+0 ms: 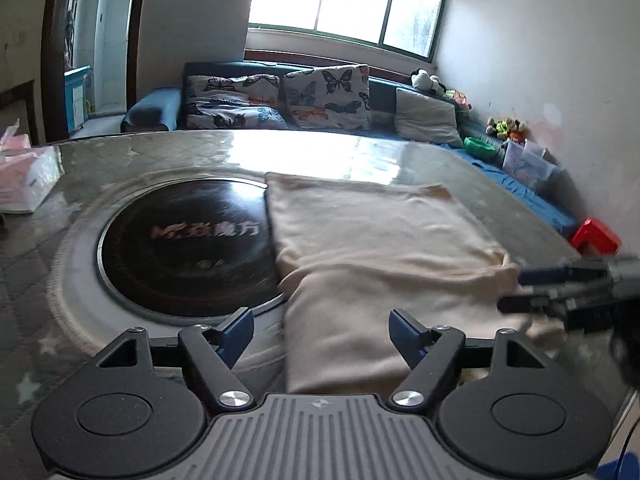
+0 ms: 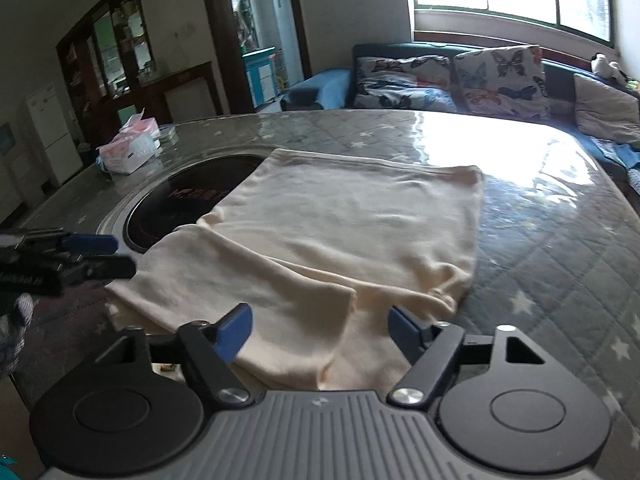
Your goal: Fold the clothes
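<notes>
The left gripper (image 1: 322, 334) hangs with its jaws spread wide and nothing between them, above the near end of the cream garment (image 1: 384, 240). The right gripper (image 2: 320, 330) is likewise spread and empty over that same near end. One garment lies flat on the bench (image 2: 540, 240), its long axis running away from both grippers, with a folded flap crossing its near half. Its left edge overlaps one round black hotplate (image 1: 180, 240) bearing writing too blurred to read. One pink tissue pack (image 2: 128, 152) sits at the bench's far left.
</notes>
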A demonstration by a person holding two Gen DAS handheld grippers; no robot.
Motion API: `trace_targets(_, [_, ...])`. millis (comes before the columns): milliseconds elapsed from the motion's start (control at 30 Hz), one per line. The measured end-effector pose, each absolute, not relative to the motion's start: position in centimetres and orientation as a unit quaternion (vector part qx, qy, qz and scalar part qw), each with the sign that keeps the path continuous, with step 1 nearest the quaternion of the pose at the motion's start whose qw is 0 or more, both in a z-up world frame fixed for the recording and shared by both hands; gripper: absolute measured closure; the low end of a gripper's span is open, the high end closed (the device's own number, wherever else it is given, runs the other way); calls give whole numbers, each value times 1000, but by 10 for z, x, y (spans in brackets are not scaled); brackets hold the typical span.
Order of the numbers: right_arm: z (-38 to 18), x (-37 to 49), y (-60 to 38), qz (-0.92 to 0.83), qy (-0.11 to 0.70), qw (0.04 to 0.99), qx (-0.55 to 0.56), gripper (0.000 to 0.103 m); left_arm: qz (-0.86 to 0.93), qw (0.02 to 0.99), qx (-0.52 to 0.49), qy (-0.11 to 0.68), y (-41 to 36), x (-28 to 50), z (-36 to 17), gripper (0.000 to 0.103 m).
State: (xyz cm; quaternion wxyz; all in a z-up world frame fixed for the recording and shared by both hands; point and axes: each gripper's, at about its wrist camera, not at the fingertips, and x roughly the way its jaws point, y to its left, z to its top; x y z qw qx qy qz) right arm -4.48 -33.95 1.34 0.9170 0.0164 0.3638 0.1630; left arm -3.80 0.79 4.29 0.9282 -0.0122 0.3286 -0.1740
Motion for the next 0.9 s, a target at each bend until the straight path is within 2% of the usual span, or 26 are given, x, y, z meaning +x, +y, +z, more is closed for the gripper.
trace_targets(33, [12,-41,-337,166,367,915,18,35,-174,928,-5,328,10,-41,42,25])
trace_targets(100, [10,-35,-334,169,372,912,20,47,-175,929,7,327,11,-45,39,23])
trace_targets(233, [4,-27,-326,163,382,909,14,62,-181,928,29,325,9,-49,32,23])
trace_targets(300, [2,-26,-325,155,384,910,11,76,-182,928,41,324,8,-50,29,23])
trace_targets(367, [2,-25,-328,147,385,911,14,85,-182,927,48,324,7,-50,25,23])
trace_targets(467, [2,-25,-333,141,387,911,19,86,-184,927,56,322,4,-51,21,25])
trace_targets(667, [0,-26,-335,141,389,910,24,81,-186,927,76,317,2,-54,17,28])
trace_targets(800, [-1,-24,-334,135,385,913,25,81,-187,927,83,314,0,-55,16,36])
trace_targets(833, [0,-24,-333,133,384,913,24,81,-188,927,85,314,0,-55,16,37])
trace_targets(900, [0,-24,-332,129,382,915,22,91,-189,927,88,312,-1,-56,16,41])
